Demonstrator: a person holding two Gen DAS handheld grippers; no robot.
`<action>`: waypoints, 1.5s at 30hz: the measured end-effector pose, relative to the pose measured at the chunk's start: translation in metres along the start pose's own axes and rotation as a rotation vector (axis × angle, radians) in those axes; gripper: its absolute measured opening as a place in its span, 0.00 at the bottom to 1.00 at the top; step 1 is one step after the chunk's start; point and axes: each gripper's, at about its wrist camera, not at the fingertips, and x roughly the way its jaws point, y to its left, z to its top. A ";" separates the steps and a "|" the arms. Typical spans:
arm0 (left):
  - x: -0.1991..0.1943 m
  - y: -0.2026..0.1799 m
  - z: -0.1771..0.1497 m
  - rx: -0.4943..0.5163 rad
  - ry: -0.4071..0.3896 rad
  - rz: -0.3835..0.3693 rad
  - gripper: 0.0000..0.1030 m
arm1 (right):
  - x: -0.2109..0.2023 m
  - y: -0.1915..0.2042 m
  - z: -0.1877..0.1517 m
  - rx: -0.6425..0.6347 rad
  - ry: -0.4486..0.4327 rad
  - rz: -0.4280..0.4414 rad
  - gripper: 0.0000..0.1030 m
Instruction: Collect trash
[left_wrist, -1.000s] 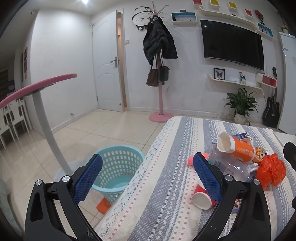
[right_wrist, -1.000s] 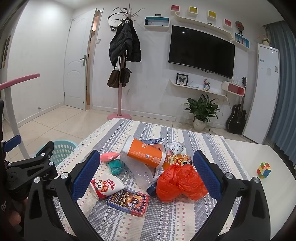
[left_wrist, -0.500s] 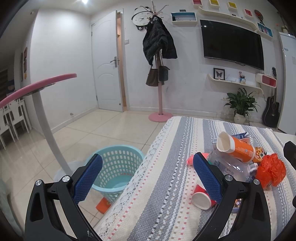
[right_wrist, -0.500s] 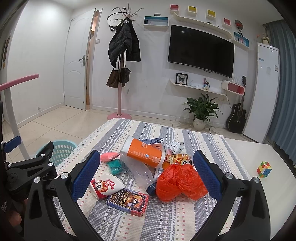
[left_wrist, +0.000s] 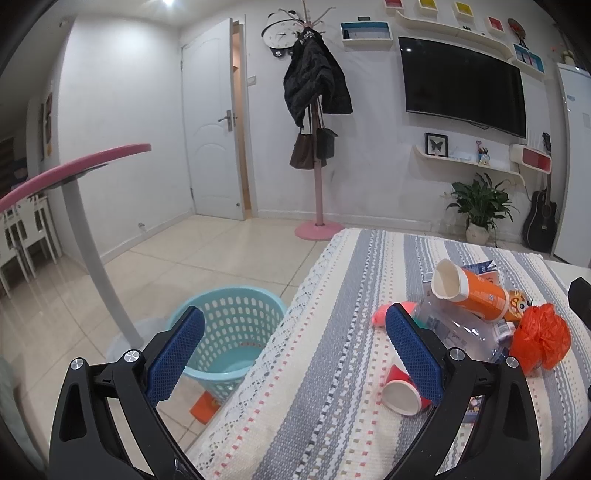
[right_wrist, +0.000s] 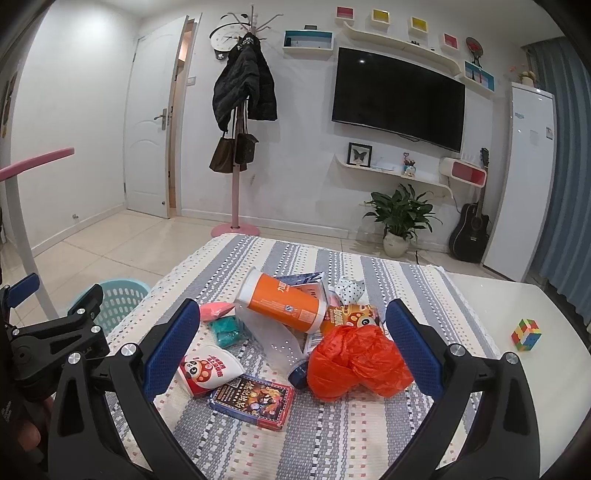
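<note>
Striped tablecloth (right_wrist: 369, 435) carries the trash pile: orange canister (right_wrist: 282, 301) topmost, orange plastic bag (right_wrist: 354, 363) just beside it. Teal basket (left_wrist: 229, 328) stands on the floor beside the cloth. Left gripper (left_wrist: 295, 354) and right gripper (right_wrist: 291, 349): jaws spread wide, holding nothing.

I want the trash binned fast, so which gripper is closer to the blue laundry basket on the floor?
Left. The left gripper hangs by the table edge just above the basket; the right gripper is over the trash pile, farther right.

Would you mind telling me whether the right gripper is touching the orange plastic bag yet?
Apart. In the right wrist view the right gripper is wide open, and striped tablecloth shows between each blue pad and the orange plastic bag.
</note>
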 end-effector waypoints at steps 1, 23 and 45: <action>0.001 0.000 0.002 0.012 -0.005 -0.002 0.93 | 0.000 -0.002 0.000 0.000 -0.002 -0.009 0.93; 0.133 -0.039 -0.041 -0.145 0.573 -0.570 0.92 | 0.053 -0.105 -0.019 0.129 0.147 0.003 0.54; 0.147 -0.066 -0.059 -0.083 0.604 -0.559 0.63 | 0.128 -0.100 -0.057 0.135 0.348 0.005 0.81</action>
